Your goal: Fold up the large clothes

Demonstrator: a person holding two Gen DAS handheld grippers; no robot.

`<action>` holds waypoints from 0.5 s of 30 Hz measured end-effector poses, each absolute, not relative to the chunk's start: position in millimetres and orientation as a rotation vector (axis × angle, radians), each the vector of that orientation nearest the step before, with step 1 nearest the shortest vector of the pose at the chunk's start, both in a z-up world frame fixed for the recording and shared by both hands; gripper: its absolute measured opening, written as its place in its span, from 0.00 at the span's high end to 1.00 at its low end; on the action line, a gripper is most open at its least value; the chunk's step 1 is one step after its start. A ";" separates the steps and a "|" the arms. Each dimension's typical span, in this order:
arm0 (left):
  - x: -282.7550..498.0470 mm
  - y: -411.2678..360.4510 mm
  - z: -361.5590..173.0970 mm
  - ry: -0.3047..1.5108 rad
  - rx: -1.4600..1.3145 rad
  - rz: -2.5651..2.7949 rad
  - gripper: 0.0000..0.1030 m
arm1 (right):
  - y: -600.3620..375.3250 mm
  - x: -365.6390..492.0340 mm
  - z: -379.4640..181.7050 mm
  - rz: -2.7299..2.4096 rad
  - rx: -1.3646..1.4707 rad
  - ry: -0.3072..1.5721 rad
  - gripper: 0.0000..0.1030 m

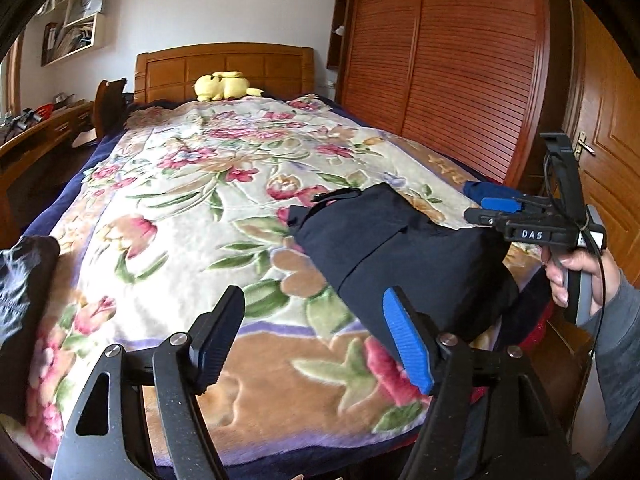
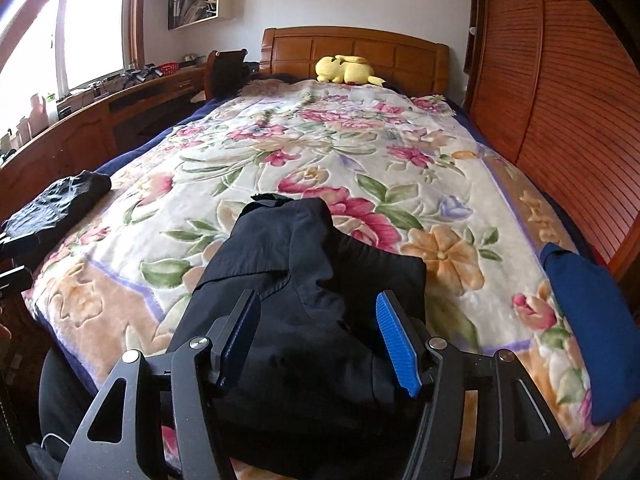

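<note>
A black garment [image 1: 400, 252] lies folded in a thick bundle on the floral blanket [image 1: 192, 208] near the bed's foot. My left gripper [image 1: 316, 344] is open and empty, just left of and in front of the bundle. In the left wrist view my right gripper [image 1: 500, 212] hovers over the bundle's right end, seen side-on. In the right wrist view the garment [image 2: 316, 280] lies under and beyond my right gripper [image 2: 320, 340], whose fingers stand open above the cloth.
A folded blue garment [image 2: 588, 320] lies at the bed's right edge. A dark folded garment [image 2: 56, 204] lies at the left edge. A yellow plush toy [image 2: 344, 70] sits by the headboard. A wooden wardrobe [image 2: 560, 92] runs along the right, a desk [image 2: 80, 128] along the left.
</note>
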State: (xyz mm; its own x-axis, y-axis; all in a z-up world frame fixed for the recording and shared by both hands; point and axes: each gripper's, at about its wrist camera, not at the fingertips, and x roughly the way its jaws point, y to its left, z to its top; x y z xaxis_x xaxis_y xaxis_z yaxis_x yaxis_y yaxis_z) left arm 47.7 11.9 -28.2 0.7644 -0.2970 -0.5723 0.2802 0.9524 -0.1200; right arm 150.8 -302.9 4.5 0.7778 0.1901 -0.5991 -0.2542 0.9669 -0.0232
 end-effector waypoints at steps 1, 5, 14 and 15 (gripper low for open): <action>46.9 14.4 -28.9 0.626 -0.032 -0.310 0.29 | -300.3 152.6 5.3 0.241 -0.109 0.635 0.39; 42.6 23.6 -32.5 0.625 -0.043 -0.304 0.28 | -294.3 158.7 4.3 0.250 -0.118 0.653 0.38; 38.1 31.8 -38.9 0.632 -0.063 -0.306 0.27 | -293.8 174.0 -28.9 0.249 -0.161 0.819 0.38; 38.5 31.4 -39.7 0.634 -0.063 -0.307 0.27 | -294.2 175.2 -31.3 0.250 -0.162 0.833 0.38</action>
